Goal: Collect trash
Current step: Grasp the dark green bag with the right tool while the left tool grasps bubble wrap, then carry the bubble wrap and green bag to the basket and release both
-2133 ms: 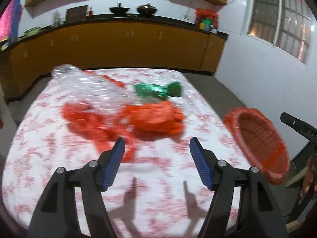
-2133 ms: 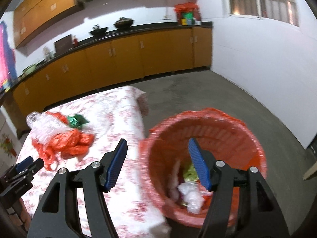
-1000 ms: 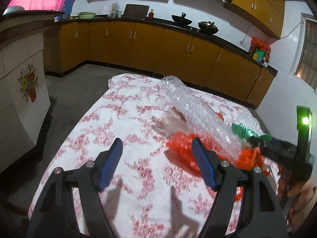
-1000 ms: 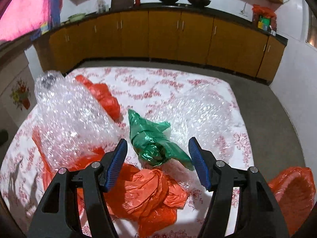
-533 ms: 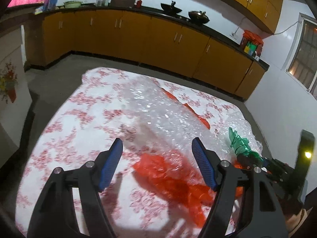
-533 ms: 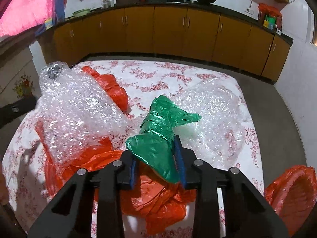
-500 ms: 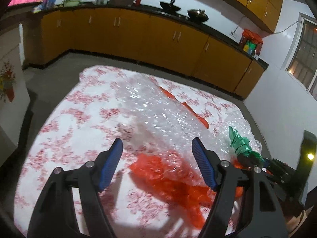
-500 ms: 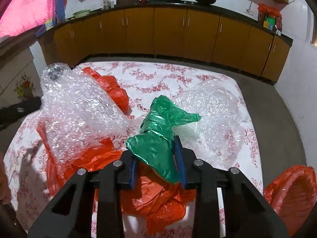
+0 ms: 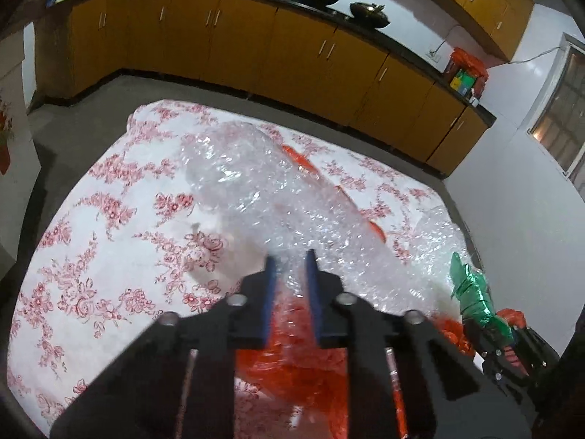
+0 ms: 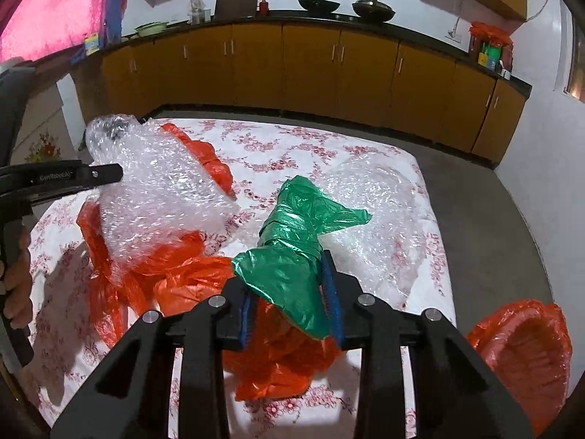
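Note:
On the flowered tablecloth lies a long roll of clear bubble wrap over an orange plastic bag. My left gripper is closing, and its blue pads pinch the near end of the bubble wrap. In the right wrist view it reaches in from the left as the left gripper at the bubble wrap. My right gripper is shut on a crumpled green plastic bag, held just above the orange bag.
A second sheet of bubble wrap lies at the table's right side. An orange-lined bin stands on the floor off the table's near right corner. A hand grips the left tool's handle. Yellow kitchen cabinets run along the far wall.
The left gripper moved in over the bubble wrap and its jaws went from wide apart to pinching it. The right gripper closed on the green bag and keeps hold of it.

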A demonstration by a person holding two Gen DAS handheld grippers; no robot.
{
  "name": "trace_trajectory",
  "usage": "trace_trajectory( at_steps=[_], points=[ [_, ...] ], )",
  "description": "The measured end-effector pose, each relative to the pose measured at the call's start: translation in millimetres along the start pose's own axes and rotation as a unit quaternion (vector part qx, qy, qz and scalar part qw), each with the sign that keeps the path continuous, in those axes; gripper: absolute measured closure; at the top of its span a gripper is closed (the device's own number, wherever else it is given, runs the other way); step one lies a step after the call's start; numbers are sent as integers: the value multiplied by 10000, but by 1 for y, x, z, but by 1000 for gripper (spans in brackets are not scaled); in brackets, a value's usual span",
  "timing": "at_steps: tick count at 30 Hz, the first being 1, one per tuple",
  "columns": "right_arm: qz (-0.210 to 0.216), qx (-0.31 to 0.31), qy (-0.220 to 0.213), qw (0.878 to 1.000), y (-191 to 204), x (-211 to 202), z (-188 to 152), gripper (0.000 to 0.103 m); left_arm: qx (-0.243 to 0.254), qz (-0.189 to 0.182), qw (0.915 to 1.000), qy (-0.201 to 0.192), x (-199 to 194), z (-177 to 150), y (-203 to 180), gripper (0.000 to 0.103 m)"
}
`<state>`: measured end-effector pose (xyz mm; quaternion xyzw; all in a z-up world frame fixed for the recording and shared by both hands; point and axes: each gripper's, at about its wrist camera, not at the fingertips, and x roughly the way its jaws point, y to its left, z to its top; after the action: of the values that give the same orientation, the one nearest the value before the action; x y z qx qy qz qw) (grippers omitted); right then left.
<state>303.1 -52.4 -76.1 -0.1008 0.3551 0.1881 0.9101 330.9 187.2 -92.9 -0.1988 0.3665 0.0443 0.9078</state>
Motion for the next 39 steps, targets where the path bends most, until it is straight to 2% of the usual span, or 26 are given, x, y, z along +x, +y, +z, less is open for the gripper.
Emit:
trace_trajectory(
  at_steps=[1,4,23,31,39],
  points=[
    [-5,14,-6,10000,0,-1,-1,70,48,-10,10000,-70,-4,0,-3,95],
    [-26,73,-36,10000,-4,-7,-2,70,152,-47,9996,-228,-15,0,-7,97],
    [-180,662,-557,9961,-40,-90,-18,70,640,-490,9931,-848,-120,-14,-52,97],
    [-507,916,-707,9920,-59,-131,-37,70,863,-793,9889,-910,-144,-27,-85,97],
    [-871,1301,-701,9852,-87,-160,-66,70,1256,-1151,9819,-821,-149,-48,-132,97]
  ],
)
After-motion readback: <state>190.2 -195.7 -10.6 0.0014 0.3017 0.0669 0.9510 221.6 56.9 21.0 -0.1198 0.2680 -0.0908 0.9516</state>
